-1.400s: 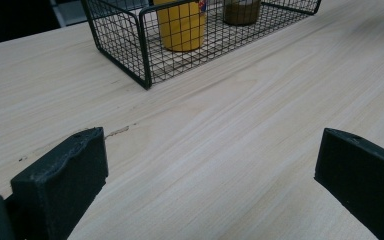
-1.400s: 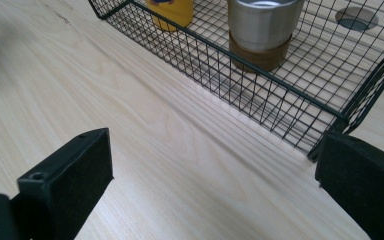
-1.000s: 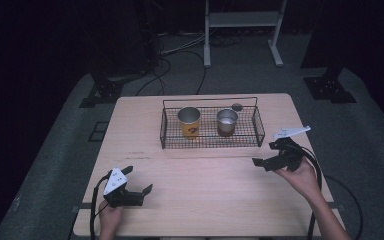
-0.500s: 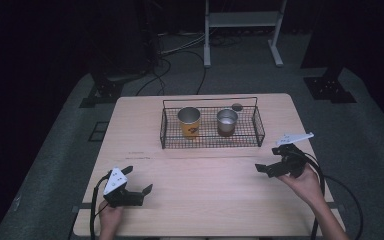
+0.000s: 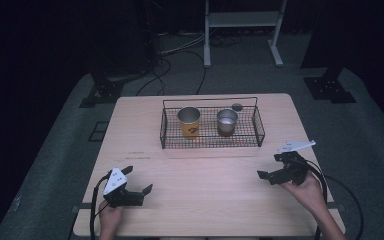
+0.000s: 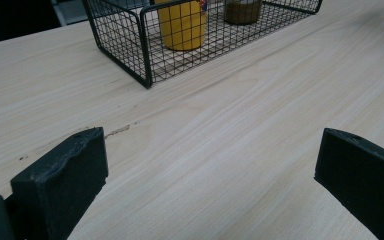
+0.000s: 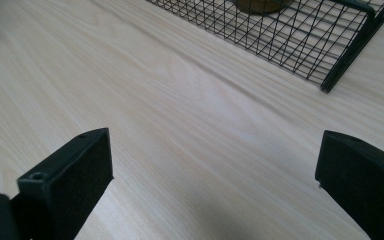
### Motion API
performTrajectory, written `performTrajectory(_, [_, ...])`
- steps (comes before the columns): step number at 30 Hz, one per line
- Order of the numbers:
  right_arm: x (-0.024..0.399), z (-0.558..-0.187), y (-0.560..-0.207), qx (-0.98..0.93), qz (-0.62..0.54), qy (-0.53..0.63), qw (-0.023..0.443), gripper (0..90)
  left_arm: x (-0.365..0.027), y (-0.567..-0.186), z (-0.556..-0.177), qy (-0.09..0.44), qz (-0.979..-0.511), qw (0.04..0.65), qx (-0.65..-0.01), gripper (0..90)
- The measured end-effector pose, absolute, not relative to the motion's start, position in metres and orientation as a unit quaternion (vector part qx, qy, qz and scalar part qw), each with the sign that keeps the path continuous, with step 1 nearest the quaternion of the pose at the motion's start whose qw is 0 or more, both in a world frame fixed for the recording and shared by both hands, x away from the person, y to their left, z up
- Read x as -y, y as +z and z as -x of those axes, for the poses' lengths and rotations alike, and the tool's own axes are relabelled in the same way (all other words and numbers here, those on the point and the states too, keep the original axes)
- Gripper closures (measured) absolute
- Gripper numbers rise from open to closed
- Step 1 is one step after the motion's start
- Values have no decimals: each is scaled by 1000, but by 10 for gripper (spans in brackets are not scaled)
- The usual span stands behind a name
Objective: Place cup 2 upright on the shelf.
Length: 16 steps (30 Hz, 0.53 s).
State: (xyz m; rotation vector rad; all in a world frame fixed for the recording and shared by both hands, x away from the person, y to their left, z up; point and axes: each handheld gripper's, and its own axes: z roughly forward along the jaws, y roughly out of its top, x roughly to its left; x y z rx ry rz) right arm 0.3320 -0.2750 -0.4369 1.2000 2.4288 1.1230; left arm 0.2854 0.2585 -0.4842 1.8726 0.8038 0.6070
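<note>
A black wire basket (image 5: 257,131) stands at the back middle of the wooden table (image 5: 205,175). Inside it are a yellow can (image 5: 189,122) on the left and a smaller brown can (image 5: 227,121) on the right. My left gripper (image 5: 139,180) rests open near the front left edge, nothing between its jaws. My right gripper (image 5: 270,167) is open at the right side, held just above the table, jaws empty. From the left gripper view I see the basket (image 6: 130,47) and yellow can (image 6: 181,25) ahead. The right gripper view shows the basket's corner (image 7: 347,55).
A small dark round object (image 5: 237,107) lies on the table just behind the basket. Bare tabletop spreads between the two grippers and in front of the basket. Beyond the table are cables on the floor and a white stand (image 5: 242,20).
My right gripper has drawn back from the basket's right end, toward the front right of the table. The left gripper has stayed put.
</note>
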Motion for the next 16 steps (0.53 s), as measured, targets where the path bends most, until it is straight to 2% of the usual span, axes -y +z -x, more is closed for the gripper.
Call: performTrajectory(16, [279,-311,-452,-817,-413,389,104,13,-258,-484,-286,249,-769,486,-332,0])
